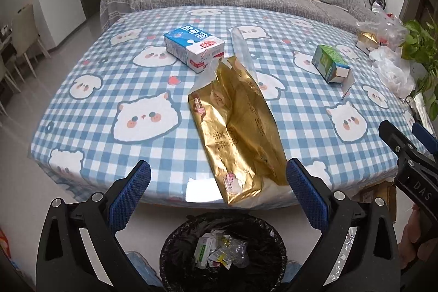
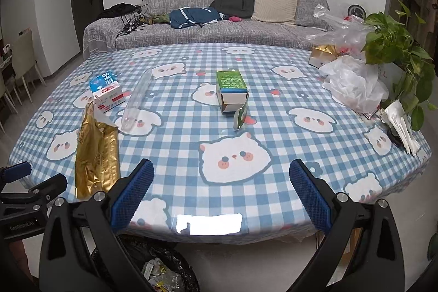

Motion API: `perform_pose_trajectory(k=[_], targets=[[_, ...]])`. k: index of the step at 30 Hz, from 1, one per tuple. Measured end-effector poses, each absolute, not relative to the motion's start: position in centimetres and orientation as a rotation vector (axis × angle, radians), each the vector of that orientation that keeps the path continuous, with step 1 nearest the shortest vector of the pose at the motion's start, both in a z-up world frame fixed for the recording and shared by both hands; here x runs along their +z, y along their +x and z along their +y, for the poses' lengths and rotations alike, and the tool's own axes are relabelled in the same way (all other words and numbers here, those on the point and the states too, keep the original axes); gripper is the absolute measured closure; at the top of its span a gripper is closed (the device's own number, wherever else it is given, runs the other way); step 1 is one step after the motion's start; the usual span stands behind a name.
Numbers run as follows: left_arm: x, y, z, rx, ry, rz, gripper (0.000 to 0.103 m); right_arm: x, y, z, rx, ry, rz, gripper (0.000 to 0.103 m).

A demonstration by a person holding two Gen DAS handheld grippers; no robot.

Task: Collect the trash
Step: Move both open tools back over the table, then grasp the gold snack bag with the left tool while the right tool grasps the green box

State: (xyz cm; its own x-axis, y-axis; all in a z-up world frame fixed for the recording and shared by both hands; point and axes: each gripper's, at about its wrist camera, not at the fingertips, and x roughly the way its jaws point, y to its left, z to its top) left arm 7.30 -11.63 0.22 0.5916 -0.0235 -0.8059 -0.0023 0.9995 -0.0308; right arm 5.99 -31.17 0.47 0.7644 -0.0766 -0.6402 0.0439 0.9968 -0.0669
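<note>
One lined bin (image 1: pixel 223 251) sits below the table (image 1: pixel 95 89) edge. Two grippers, left (image 1: pixel 219 199) and right (image 2: pixel 221 196), both spread wide, empty. Tabletop: one gold bag (image 1: pixel 235 133), two cartons, blue (image 1: pixel 194 48) and green (image 1: pixel 330 63), one clear sleeve (image 1: pixel 242 45).

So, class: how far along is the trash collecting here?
Done: some scraps are in the bin. In hand: nothing; the left claw and right claw are open. Left: gold bag, milk carton, green box, clear wrapper.

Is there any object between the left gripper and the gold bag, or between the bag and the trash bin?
Nothing visible. The open left gripper faces the gold bag directly, and the bag's near end overhangs the table edge above the open trash bin.
</note>
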Motion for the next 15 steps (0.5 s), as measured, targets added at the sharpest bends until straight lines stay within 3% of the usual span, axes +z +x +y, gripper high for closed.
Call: perform_pose_trajectory(k=[15], targets=[[-1.7,14.6,-12.7,-0.011,0.008,1.018,0.011,1.1,18.0,-32.5,-0.066,-0.044,0.752,0.008]])
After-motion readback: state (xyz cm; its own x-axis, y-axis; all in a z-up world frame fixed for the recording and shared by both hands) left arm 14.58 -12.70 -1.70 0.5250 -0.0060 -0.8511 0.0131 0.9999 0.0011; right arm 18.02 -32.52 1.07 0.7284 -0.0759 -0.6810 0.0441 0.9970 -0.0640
